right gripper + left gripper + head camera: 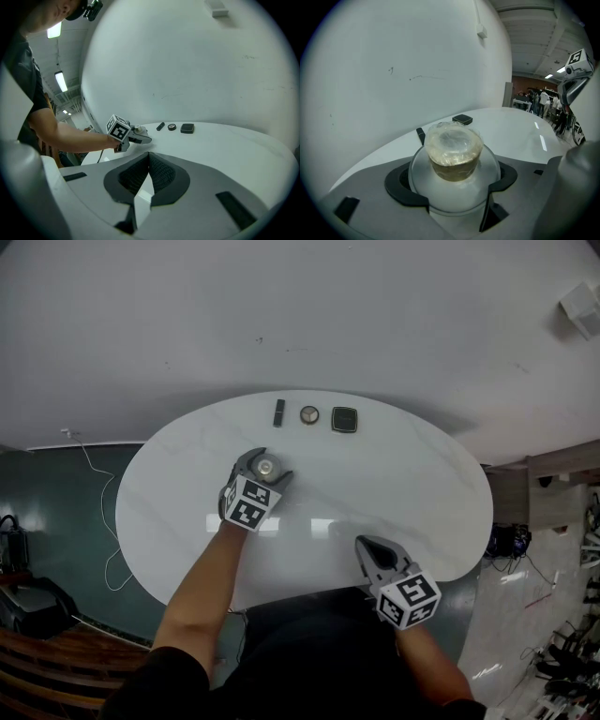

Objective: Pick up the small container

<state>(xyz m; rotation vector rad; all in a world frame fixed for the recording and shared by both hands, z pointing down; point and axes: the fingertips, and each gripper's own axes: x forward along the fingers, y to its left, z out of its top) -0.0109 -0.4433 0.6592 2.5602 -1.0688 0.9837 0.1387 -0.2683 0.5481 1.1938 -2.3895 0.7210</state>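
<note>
We had the left gripper [452, 185] closed round the small container [453, 150], its curved dark pads [405, 190] set, as far as we could judge, against the clear rounded lower body on either side, while the film-covered top stood upright above them. That low hold made sense to us: the wrapped top looked soft and crinkled, and the wider body gave the pads something firm to cradle. The container was towards the middle of the white table [412, 484], a little to our left. It was well apart from the black bar [278, 412], the round piece [309, 414] and the black square case [344, 419] lined along the far edge, so nothing crowded the grasp. The right gripper [368, 547] had its jaws drawn together on nothing and hung near the table's near edge, well clear; we judged one claw enough for so small a thing

Only the left gripper view showed the film and how the pads met the body, yet it could not tell us whether the base had left the table. The head view gave the layout, though there the container was just a pale disc between the jaws. The right gripper view showed the left gripper from the side, too small to settle the question of lift, and its own pads meeting in a closed V
</note>
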